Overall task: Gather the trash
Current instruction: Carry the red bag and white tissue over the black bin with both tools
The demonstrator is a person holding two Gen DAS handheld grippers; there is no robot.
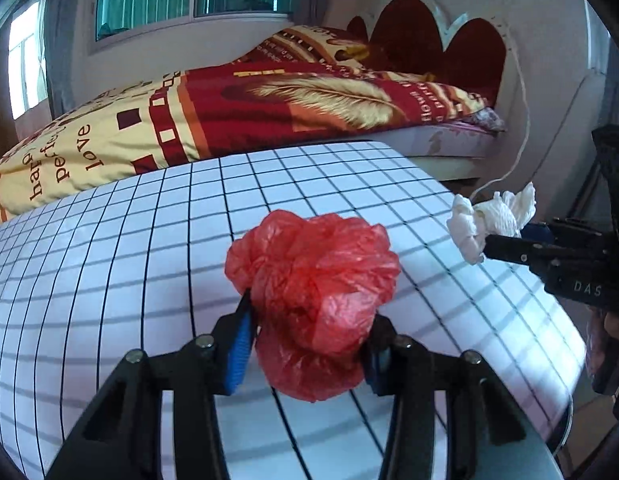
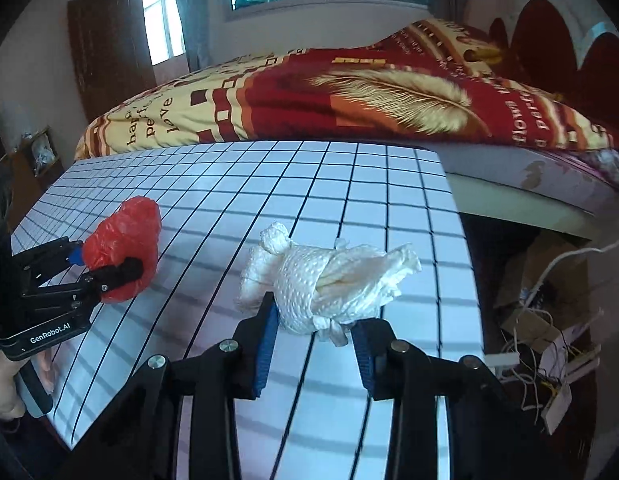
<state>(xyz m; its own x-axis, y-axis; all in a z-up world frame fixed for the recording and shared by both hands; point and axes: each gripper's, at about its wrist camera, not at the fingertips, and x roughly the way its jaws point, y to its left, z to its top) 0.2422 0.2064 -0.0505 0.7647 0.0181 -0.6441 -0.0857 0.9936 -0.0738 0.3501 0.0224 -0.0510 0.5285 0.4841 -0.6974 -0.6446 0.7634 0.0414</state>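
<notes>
Trash here is two crumpled pieces, each already clamped in a gripper above the grid-patterned table (image 1: 109,248).

From the left wrist view, the red plastic bag (image 1: 313,300) bulges between the blue pads (image 1: 239,354) of the left gripper (image 1: 309,356), whose jaws are pressed onto its lower half, with most of the bag puffing out above and ahead. At the far right of this view the right gripper (image 1: 489,246) pinches the white paper towel wad (image 1: 489,216) off the table's right edge. A white cable (image 1: 523,120) hangs by the bed (image 1: 269,108) beyond.

From the right wrist view, the paper towel wad (image 2: 321,280) sits squeezed in the right gripper (image 2: 315,340), loose ends sticking out to the right. The left gripper (image 2: 105,268) appears at the left with the bag (image 2: 123,248), a hand (image 2: 5,384) on its handle.

Risks, as I judge them: the slick, springy bag could creep out of a grip that holds only its base, and the towel's loose tail could snag or tear away.

Only the right view shows the tangle of cables and boxes (image 2: 541,344) on the floor to the right of the table. No bin shows in either view.
</notes>
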